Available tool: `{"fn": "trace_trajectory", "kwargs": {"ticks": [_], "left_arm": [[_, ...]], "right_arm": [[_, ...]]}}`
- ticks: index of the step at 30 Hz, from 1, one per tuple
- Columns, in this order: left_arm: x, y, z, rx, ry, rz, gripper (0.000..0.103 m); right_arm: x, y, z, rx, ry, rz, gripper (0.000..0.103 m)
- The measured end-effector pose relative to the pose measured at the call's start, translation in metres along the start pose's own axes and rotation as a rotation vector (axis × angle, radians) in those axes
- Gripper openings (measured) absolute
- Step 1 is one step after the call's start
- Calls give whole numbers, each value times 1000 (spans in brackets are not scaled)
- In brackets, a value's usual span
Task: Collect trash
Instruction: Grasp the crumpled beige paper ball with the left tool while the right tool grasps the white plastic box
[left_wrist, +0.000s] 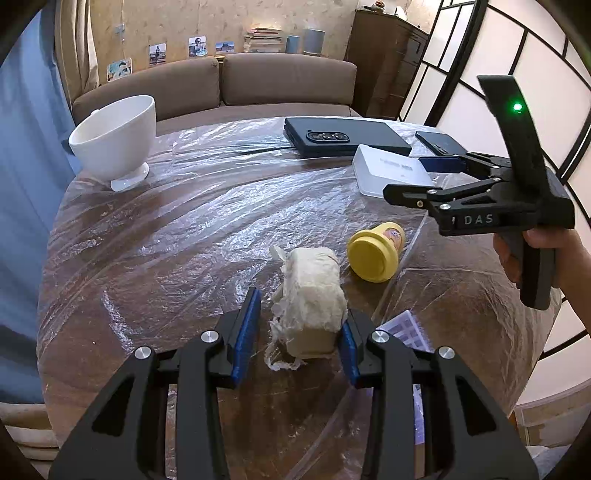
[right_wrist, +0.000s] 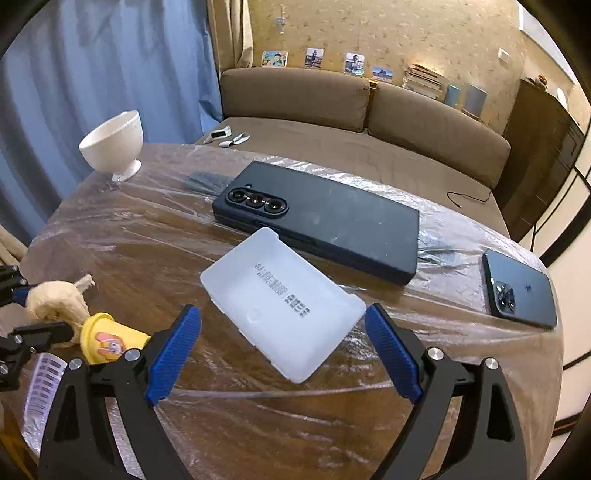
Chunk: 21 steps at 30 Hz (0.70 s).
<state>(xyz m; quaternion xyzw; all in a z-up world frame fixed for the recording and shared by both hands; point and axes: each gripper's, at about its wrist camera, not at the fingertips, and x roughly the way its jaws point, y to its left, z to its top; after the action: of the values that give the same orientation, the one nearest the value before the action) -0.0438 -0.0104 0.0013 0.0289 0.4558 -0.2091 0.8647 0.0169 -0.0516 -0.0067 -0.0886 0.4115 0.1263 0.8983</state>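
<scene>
A crumpled beige tissue wad (left_wrist: 310, 295) lies on the film-covered round table (left_wrist: 184, 240). My left gripper (left_wrist: 301, 314) straddles it: the right pad touches the wad, while a strip of table shows between the left pad and the wad. In the right wrist view the wad (right_wrist: 55, 299) sits at the far left. A yellow tub (left_wrist: 375, 254) lies on its side just right of the wad. My right gripper (right_wrist: 284, 350) stands open around the near corner of a white plastic tray (right_wrist: 284, 306), not gripping it. A hand holds that gripper (left_wrist: 413, 177) at the right of the left wrist view.
A white footed bowl (left_wrist: 114, 140) stands at the far left. A dark folding phone (right_wrist: 317, 225) lies behind the tray and a second phone (right_wrist: 521, 288) near the right edge. A printed paper slip (left_wrist: 406, 328) lies near my left gripper. A brown sofa (right_wrist: 369, 122) runs behind the table.
</scene>
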Motion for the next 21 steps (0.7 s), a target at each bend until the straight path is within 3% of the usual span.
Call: {"fn": "trace_trajectory", "kwargs": {"ticks": [6, 10, 12, 14, 17, 19, 21], "left_arm": [[2, 2, 2, 2, 3, -5, 40], [2, 1, 2, 5, 3, -13, 35], [1, 0, 2, 6, 2, -14, 34], [1, 1, 1, -1, 1, -16, 34], [2, 3, 1, -12, 1, -21, 34], [2, 3, 2, -15, 1, -23, 34], [2, 4, 2, -14, 1, -24, 34]], "right_arm": [[12, 2, 7, -36, 19, 15, 89], [16, 5, 9, -49, 30, 32, 89], [15, 5, 8, -44, 29, 35, 83], [11, 4, 6, -31, 28, 48, 69], [8, 7, 3, -31, 36, 70, 63], [5, 12, 1, -55, 39, 99, 63], [3, 21, 0, -103, 26, 69, 71]]}}
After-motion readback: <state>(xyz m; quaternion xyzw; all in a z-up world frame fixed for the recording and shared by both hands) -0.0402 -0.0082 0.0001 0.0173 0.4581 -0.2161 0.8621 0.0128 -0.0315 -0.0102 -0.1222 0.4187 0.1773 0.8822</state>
